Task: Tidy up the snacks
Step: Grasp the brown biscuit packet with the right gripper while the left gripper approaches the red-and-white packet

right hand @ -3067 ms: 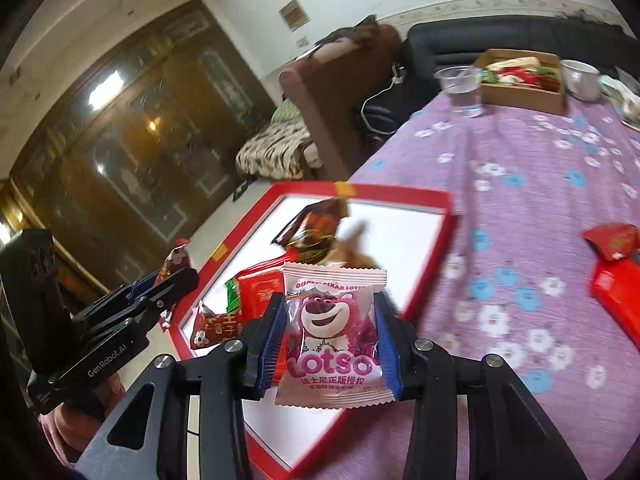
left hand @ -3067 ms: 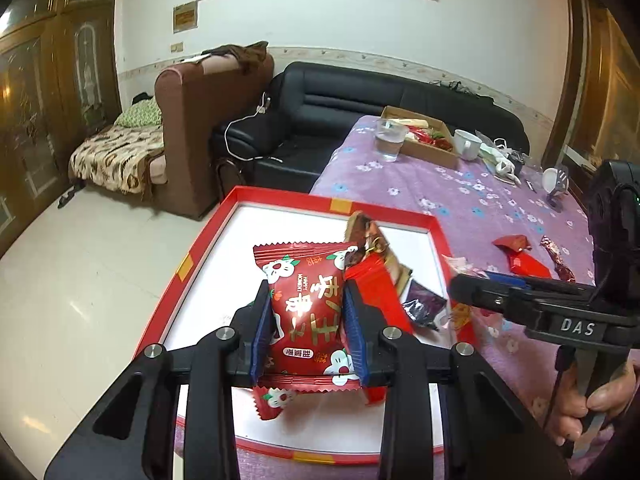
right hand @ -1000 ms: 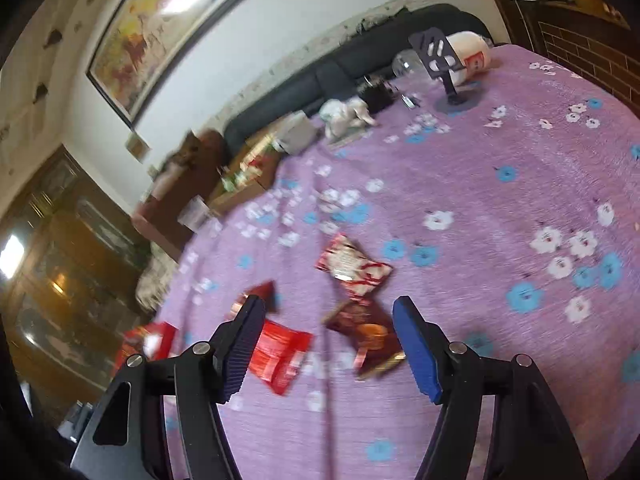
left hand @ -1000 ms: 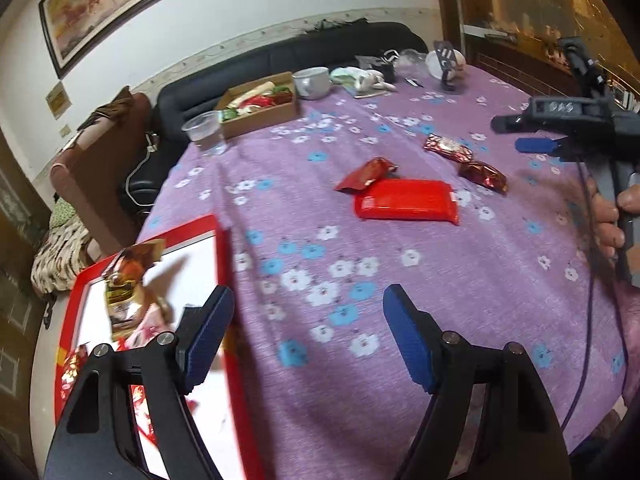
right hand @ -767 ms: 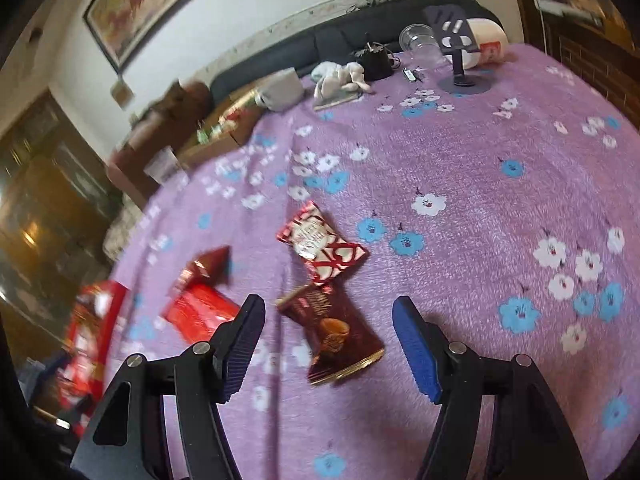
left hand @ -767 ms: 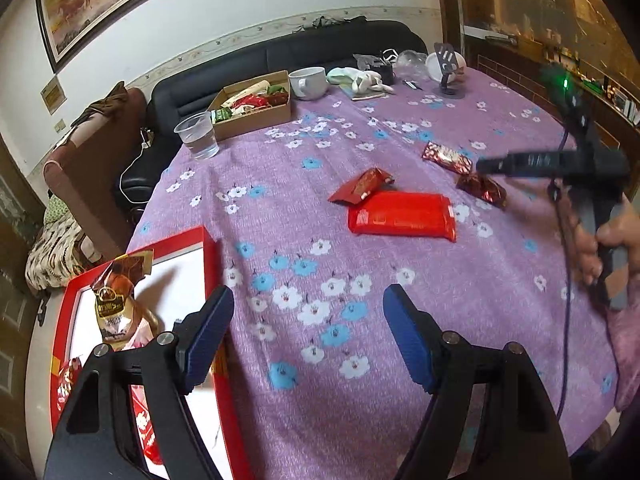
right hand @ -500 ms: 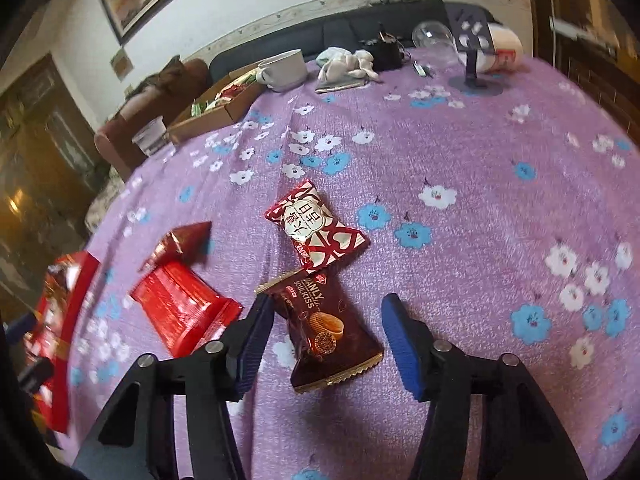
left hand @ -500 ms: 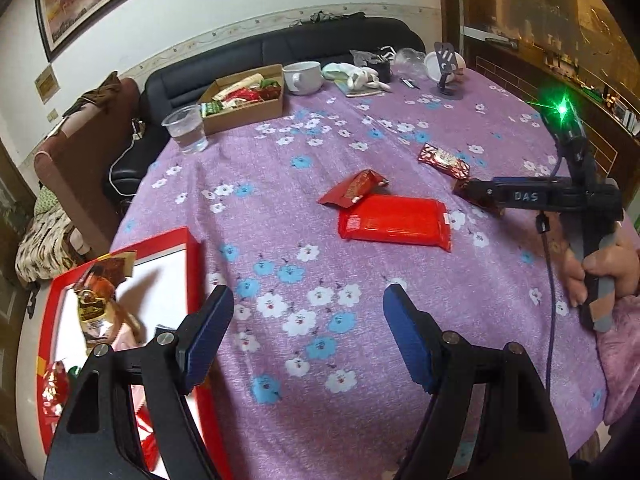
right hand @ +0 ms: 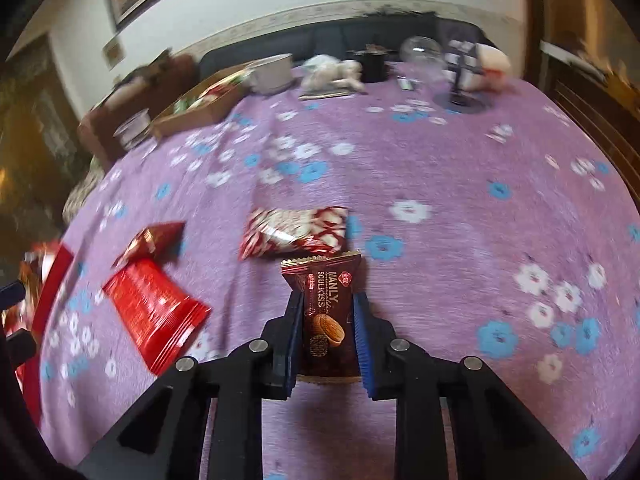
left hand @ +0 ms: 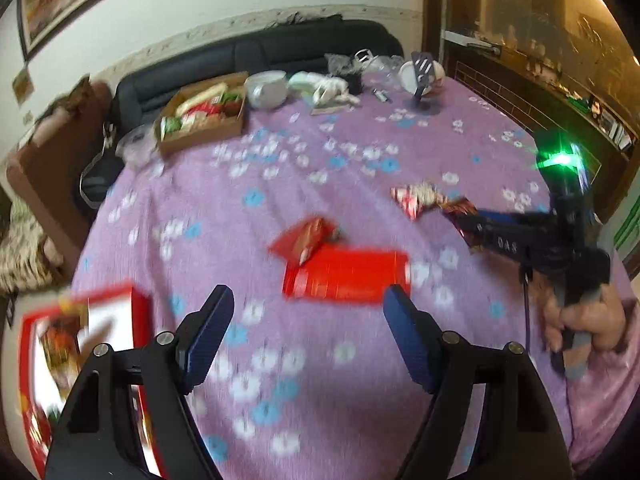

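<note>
Snacks are lying scattered on the purple flowered tablecloth, and we are gripping one of them: the brown biscuit packet is sitting between the blue pads of our right gripper, whose jaws have just been closing and are now pressing on both of the packet's long sides. The packet is lying flat on the cloth, its crimped far end pointing away from us.

Just beyond that end, the red-and-white patterned packet is lying crosswise, almost touching it. To the left, the large flat red packet is resting on the cloth, with a small dark-red wrapper lying at its far corner.

Our left gripper is hovering with its jaws standing wide and nothing between them; the large red packet is lying just ahead of its fingertips. The red tray with a white floor is sitting at the left edge of the table, already holding several packets.

Farther off, we are seeing a cardboard box of more snacks, a clear plastic cup beside it, a white bowl, and a small stand near the far end. A black sofa is standing beyond the table.
</note>
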Demonstrator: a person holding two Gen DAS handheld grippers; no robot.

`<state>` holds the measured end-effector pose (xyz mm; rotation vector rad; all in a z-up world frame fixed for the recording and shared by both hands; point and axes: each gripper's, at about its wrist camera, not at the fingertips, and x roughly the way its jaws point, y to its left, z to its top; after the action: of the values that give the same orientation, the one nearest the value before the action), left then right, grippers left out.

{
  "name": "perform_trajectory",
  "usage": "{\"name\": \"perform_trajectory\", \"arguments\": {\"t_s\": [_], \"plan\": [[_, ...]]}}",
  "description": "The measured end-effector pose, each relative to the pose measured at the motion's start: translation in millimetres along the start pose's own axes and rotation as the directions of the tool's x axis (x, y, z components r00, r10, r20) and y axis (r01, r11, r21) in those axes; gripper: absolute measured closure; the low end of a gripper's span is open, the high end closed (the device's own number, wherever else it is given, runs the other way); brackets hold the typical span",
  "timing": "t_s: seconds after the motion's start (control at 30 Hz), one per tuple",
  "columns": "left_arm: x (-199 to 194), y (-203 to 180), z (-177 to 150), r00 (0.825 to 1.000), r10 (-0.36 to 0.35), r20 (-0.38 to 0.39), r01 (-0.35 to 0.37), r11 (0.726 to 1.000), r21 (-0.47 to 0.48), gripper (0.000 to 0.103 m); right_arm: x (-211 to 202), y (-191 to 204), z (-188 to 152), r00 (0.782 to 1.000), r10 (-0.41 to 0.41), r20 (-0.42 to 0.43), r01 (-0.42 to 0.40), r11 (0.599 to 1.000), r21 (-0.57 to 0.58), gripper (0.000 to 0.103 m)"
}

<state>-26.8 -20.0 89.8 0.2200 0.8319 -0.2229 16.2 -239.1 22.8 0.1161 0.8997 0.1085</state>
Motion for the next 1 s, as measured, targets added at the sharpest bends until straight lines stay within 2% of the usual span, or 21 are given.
{"name": "perform_trajectory", "arguments": {"t_s": [0.1, 0.17, 0.27, 0.33, 0.43, 0.53, 0.63, 0.73, 0.93, 1.0], "plan": [[14, -15, 22, 0.999, -0.013, 0.036, 0.010, 0.996, 0.089, 0.026, 1, -18, 3, 1.000, 0.017, -0.021, -0.015, 0.997, 0.082, 0.079], [26, -28, 35, 0.998, -0.039, 0.052, 0.030, 0.985, 0.168, 0.026, -1, -23, 3, 1.000, 0.007, -0.023, -0.004, 0.996, 0.092, 0.078], [44, -52, 50, 0.997, -0.051, 0.064, 0.029, 0.952, 0.305, 0.026, -1, -29, 4, 0.999, 0.034, -0.033, -0.030, 0.992, 0.119, 0.078], [57, -68, 57, 0.996, -0.077, 0.041, 0.054, 0.919, 0.391, 0.026, -1, -30, 3, 0.999, 0.037, -0.037, -0.032, 0.992, 0.124, 0.078], [74, -87, 64, 0.997, -0.080, 0.008, 0.066, 0.867, 0.493, 0.026, -1, -25, 3, 0.999, 0.024, -0.041, -0.020, 0.994, 0.107, 0.076], [87, -104, 71, 0.996, -0.091, -0.016, 0.083, 0.810, 0.580, 0.026, -2, -30, 3, 0.998, 0.048, -0.052, -0.040, 0.989, 0.139, 0.076], [96, -114, 73, 0.992, -0.118, -0.052, 0.125, 0.775, 0.619, 0.026, -2, -37, 3, 0.994, 0.090, -0.059, -0.077, 0.978, 0.191, 0.075], [109, -120, 73, 0.990, -0.114, -0.086, 0.143, 0.751, 0.645, 0.026, -3, -40, 3, 0.992, 0.107, -0.066, -0.091, 0.973, 0.210, 0.075], [129, -120, 76, 0.984, -0.129, -0.124, 0.179, 0.736, 0.653, 0.026, -4, -41, 3, 0.989, 0.123, -0.075, -0.104, 0.970, 0.220, 0.073], [135, -121, 75, 0.982, -0.129, -0.137, 0.187, 0.728, 0.659, 0.026, -4, -40, 2, 0.989, 0.129, -0.077, -0.110, 0.970, 0.217, 0.069]]}}
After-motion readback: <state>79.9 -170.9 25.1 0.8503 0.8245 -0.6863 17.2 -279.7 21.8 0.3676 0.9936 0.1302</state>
